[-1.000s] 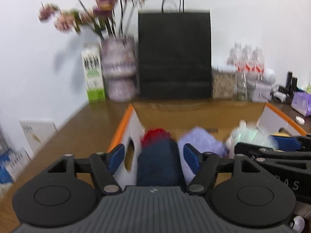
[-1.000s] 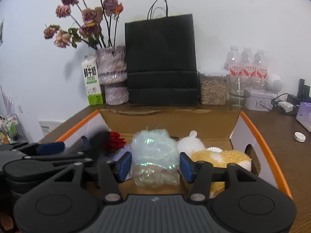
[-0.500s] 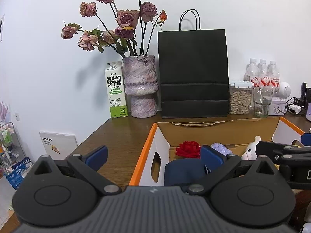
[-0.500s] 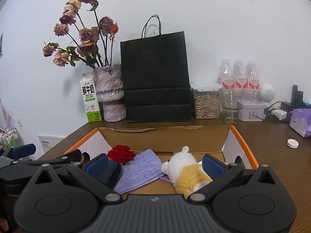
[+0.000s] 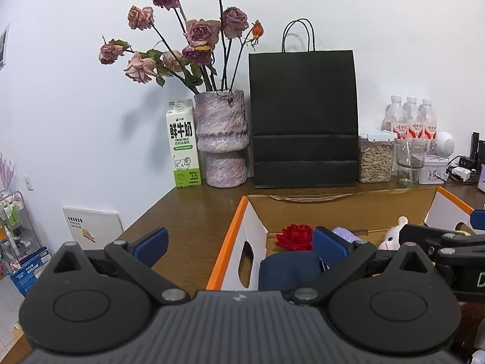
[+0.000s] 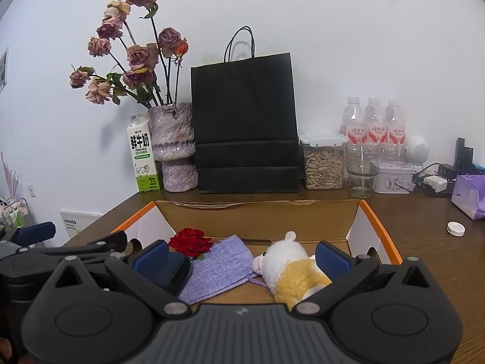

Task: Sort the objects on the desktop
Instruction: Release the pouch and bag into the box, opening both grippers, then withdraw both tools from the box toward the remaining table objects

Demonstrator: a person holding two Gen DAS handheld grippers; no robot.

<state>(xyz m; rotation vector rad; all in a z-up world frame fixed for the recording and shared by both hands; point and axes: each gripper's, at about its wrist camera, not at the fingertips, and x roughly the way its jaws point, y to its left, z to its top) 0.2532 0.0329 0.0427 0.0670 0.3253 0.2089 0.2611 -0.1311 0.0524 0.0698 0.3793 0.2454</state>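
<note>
An open cardboard box point(image 6: 257, 215) with an orange rim sits on the wooden desk. Inside it lie a red rose point(image 6: 190, 239), a lilac fabric pouch point(image 6: 221, 268) and a white-and-yellow plush toy point(image 6: 291, 267). My right gripper point(image 6: 242, 257) hangs open above the pouch and the toy, with nothing held. In the left wrist view my left gripper point(image 5: 241, 242) is open across the box's left wall point(image 5: 251, 242). A dark blue object point(image 5: 288, 268) rests in the box just below its right finger. The rose point(image 5: 295, 236) lies beyond it.
Along the back wall stand a milk carton point(image 6: 142, 157), a vase of dried roses point(image 6: 172, 145), a black paper bag point(image 6: 245, 127), a seed jar point(image 6: 322, 163), a glass point(image 6: 362, 170), water bottles point(image 6: 374, 121) and a tin point(image 6: 394, 179). A white cap point(image 6: 455, 228) and a purple pack point(image 6: 468, 194) lie right.
Both grippers went from closed to open. The left let go of the dark blue object, and the right let go of a shiny crinkled packet, now out of sight. Both views tilted upward.
</note>
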